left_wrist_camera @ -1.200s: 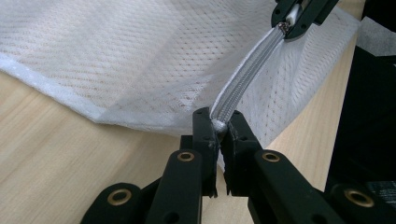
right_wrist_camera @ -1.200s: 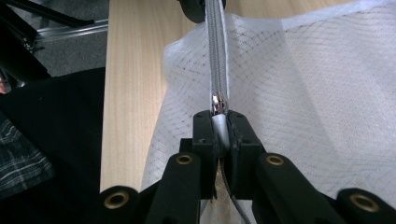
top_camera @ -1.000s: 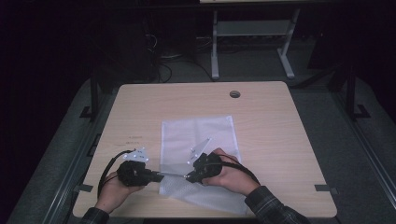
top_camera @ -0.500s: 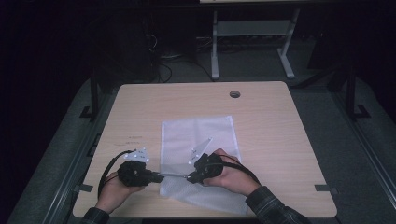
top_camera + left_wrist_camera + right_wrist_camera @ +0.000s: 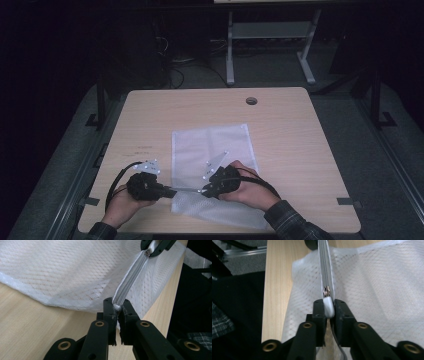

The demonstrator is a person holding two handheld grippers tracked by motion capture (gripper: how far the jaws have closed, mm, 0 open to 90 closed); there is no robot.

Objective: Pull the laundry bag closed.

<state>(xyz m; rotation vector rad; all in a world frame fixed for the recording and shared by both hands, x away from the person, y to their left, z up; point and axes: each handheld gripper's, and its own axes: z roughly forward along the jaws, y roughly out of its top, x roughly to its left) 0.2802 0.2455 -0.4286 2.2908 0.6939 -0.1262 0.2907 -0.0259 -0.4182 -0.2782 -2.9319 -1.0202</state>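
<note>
A white mesh bag (image 5: 212,150) lies flat on the table (image 5: 300,130), its near edge lifted between the two grippers at the person's side of the board.

The left gripper (image 5: 116,305) sits at the bag's near left corner, held in the left hand (image 5: 122,205). Its jaws are pressed together on the end of the zipper (image 5: 130,277), with a bit of white tape pinched between the pads. From those jaws the zipper runs straight away and up to the right gripper, seen at the top of the left gripper view, so the strip hangs taut between the two. Mesh spreads to the left of the jaws and beyond them; bare wood lies beneath and to the near left.

The right gripper (image 5: 328,306) points back along the same zipper from the other side, held in the right hand (image 5: 247,187). Between its jaws sits the white pull tab (image 5: 328,306), with the small metal slider (image 5: 326,291) just ahead of the tips. The jaws have just been opening a little, yet the tab still sits snug between the pads. Ahead of the slider the zipper teeth lie closed, running on to the left gripper at the top of that view. Mesh fans out to the right of the jaws, and the table edge lies to their left.

A plaid sleeve (image 5: 292,222) covers the right forearm.
</note>
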